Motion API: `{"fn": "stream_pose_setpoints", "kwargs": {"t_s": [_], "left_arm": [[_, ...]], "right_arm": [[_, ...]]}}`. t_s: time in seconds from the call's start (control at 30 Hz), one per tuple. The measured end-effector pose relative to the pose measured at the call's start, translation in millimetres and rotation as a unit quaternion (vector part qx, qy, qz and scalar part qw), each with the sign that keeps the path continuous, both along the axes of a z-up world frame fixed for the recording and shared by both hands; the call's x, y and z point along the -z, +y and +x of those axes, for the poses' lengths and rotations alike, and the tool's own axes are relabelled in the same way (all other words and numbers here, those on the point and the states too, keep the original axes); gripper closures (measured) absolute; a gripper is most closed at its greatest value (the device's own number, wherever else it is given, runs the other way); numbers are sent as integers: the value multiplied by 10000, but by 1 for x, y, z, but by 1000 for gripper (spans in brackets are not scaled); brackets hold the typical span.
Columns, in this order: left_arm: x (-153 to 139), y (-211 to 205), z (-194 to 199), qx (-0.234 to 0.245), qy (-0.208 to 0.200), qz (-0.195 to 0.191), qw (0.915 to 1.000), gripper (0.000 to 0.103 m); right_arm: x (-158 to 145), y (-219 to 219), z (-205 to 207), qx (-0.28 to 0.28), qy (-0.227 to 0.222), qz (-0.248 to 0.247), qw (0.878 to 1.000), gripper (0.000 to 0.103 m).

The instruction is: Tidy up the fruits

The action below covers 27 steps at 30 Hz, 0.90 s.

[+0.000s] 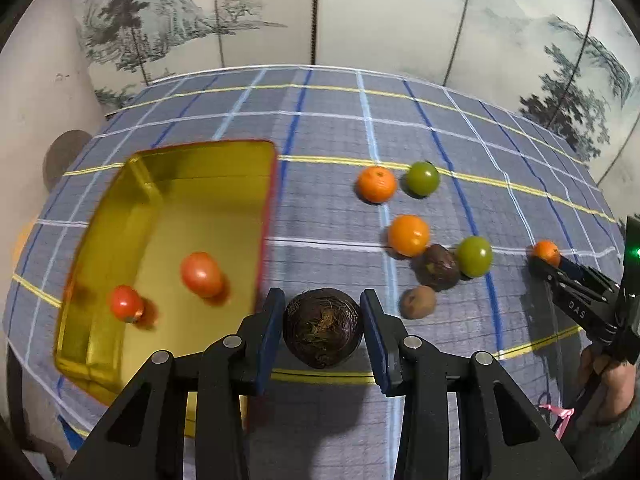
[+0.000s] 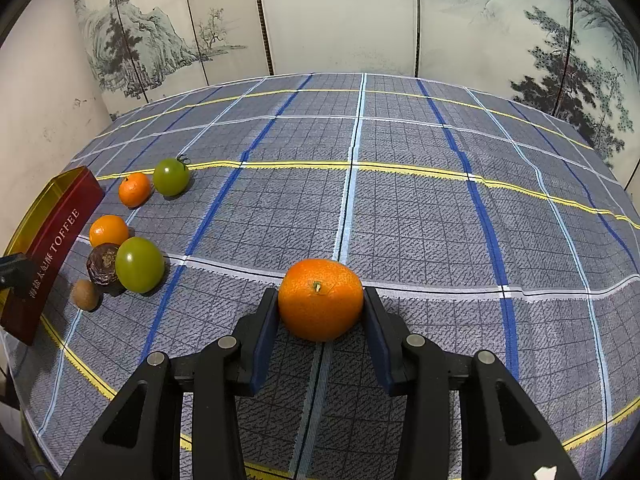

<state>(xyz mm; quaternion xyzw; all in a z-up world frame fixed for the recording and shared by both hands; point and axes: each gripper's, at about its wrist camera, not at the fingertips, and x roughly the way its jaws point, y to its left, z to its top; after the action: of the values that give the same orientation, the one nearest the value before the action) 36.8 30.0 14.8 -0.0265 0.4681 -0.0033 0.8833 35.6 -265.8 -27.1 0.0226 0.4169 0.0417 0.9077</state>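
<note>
Fruit in both grips: we judge the dark passionfruit (image 1: 323,327) pinched by our left hand-held gripper (image 1: 322,338) beside the tin (image 1: 172,168) light and brittle-skinned, the mandarin (image 2: 320,299) pinched by our right hand-held gripper (image 2: 321,334) soft, both best held across their middles.

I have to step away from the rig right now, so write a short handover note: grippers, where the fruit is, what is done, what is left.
Left gripper: shut on a dark purple fruit, beside the gold tin.
Right gripper: shut on an orange, low over the checked cloth.
Done: two red tomatoes lie in the tin.
Left: both held fruits, plus six loose on the cloth: two oranges, two green tomatoes, a second dark fruit, a small brown fruit.
</note>
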Motion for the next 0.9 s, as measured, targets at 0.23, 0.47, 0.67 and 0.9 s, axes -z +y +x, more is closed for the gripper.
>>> {"fn": "stream_pose_setpoints", "kwargs": {"t_s": [0.23,0.47,0.67,0.9], "left_arm": [[-12,48,-11,-493,-126,60,9987,63],[-10,100,-20,-1016,-38,101,9948,63],[0,127,-25,-1267,102,187,9917,63],[19,142,-25,-1414,305,154,9894,63]], "right_arm": [[0,0,0,1,2,-3,10000,63],[1,1,1,1,13,-83,10000,63],[1,2,1,3,16,-109,9999,63],[1,4,2,4,21,-153,9999,63]]}}
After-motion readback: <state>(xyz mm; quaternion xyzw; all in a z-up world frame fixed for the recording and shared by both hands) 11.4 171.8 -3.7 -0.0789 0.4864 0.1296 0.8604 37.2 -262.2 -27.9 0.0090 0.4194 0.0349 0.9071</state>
